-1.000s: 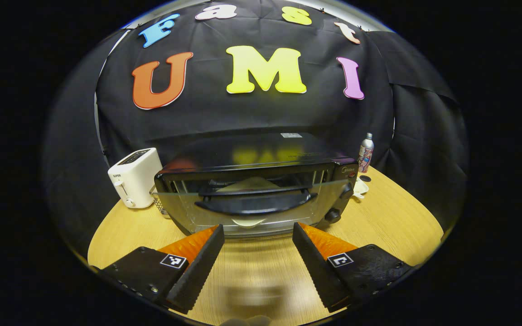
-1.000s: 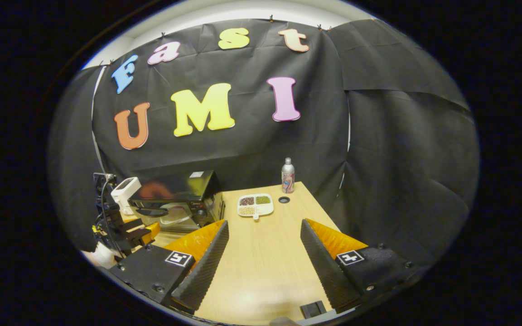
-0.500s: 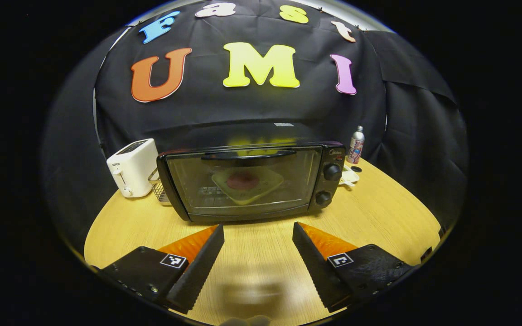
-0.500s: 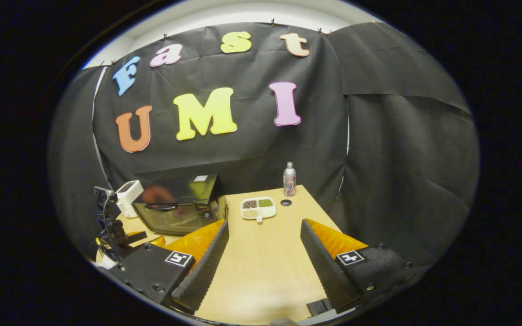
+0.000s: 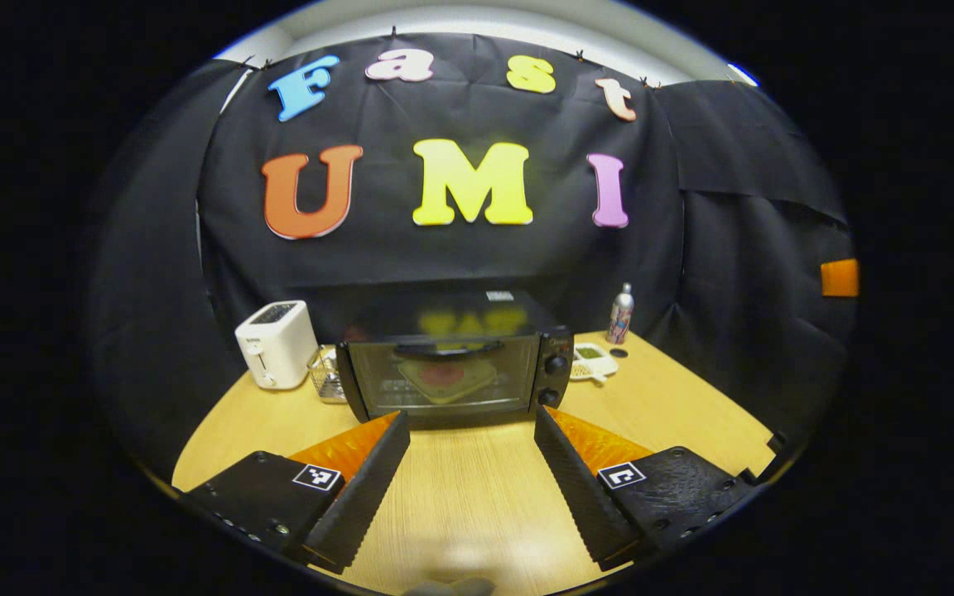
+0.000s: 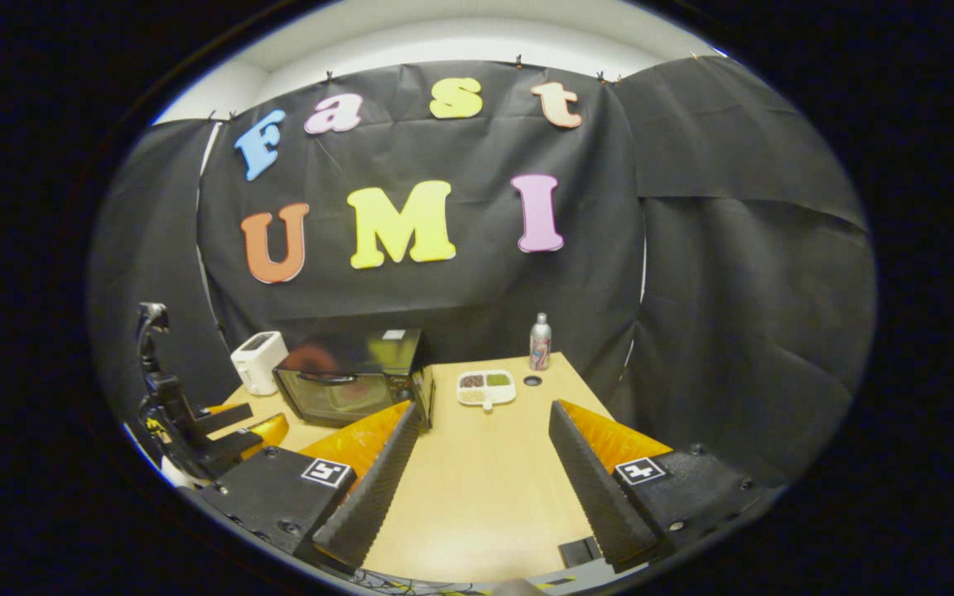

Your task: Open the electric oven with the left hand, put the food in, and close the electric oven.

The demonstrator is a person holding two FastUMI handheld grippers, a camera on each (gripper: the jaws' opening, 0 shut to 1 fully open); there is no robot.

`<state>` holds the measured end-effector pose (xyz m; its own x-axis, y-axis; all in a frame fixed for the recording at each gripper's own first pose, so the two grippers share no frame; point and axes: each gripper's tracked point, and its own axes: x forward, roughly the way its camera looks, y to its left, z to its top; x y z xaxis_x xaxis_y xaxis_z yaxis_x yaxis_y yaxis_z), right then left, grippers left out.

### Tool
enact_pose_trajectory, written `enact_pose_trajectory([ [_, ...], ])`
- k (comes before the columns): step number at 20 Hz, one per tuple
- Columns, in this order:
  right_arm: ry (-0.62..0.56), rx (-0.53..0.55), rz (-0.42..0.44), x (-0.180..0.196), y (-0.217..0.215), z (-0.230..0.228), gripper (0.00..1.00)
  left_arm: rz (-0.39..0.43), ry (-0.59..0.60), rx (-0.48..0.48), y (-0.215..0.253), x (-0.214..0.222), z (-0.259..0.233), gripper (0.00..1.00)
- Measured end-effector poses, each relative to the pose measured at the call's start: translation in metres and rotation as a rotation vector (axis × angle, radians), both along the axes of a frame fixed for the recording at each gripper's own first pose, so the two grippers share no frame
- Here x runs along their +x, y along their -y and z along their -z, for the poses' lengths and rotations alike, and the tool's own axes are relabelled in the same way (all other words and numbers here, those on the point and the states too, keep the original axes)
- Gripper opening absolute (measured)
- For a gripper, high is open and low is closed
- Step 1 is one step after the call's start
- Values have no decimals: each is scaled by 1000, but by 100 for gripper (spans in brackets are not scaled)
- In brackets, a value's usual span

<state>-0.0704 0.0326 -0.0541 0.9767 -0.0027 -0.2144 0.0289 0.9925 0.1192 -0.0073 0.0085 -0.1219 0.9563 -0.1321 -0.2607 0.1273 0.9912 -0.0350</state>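
The left gripper view looks level and head-on at the electric oven (image 5: pixel 454 377) from near the table's (image 5: pixel 460 505) front edge. The right gripper view sits farther right and back, facing down the table toward the wall. Both share the oven, toaster (image 6: pixel 258 362), divided tray (image 6: pixel 485 387) and bottle (image 6: pixel 540 342).

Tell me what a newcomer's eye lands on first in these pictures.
First the black electric oven at the middle of the wooden table, its glass door shut with a plate of food inside. Next the white toaster to its left, then the open left hand-held gripper in front.
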Motion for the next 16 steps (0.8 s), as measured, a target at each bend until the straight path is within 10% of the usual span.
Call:
enact_pose_trajectory([
  [7,161,47,-70,-63,55,-53,96,-112,220,13,14,-119,-132,96],
  [16,238,-18,-83,-119,107,-53,96,-148,277,47,61,-212,-167,96],
])
